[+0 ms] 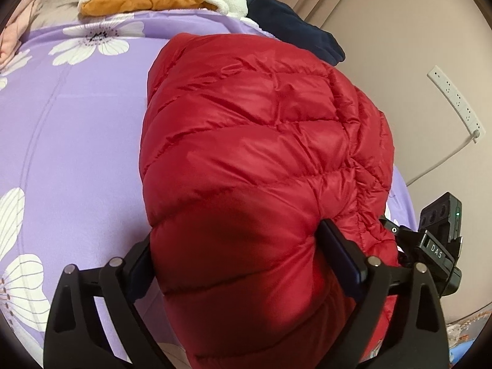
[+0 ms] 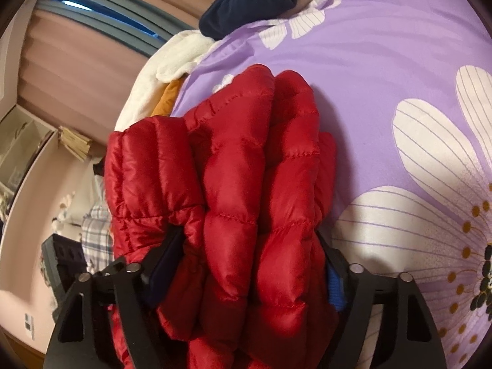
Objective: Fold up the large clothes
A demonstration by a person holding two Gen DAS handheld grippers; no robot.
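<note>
A red quilted down jacket (image 1: 261,123) lies folded into a thick bundle on the purple flowered bed sheet (image 1: 77,153). In the left wrist view my left gripper (image 1: 236,240) is shut on the near end of the bundle; its right pad dents the puffy fabric. In the right wrist view the red jacket (image 2: 246,141) shows as several stacked padded layers, and my right gripper (image 2: 247,236) is shut on them with a pad pressed against each side. The other gripper's black body (image 1: 439,236) shows just beyond the jacket's right edge.
A pile of white fleece and orange clothes (image 1: 147,0) sits at the far side of the bed, with a navy garment (image 1: 292,27) beside it. A power strip (image 1: 455,104) hangs on the wall to the right. Shelves (image 2: 18,141) and a plaid cloth (image 2: 95,230) lie off the bed's edge.
</note>
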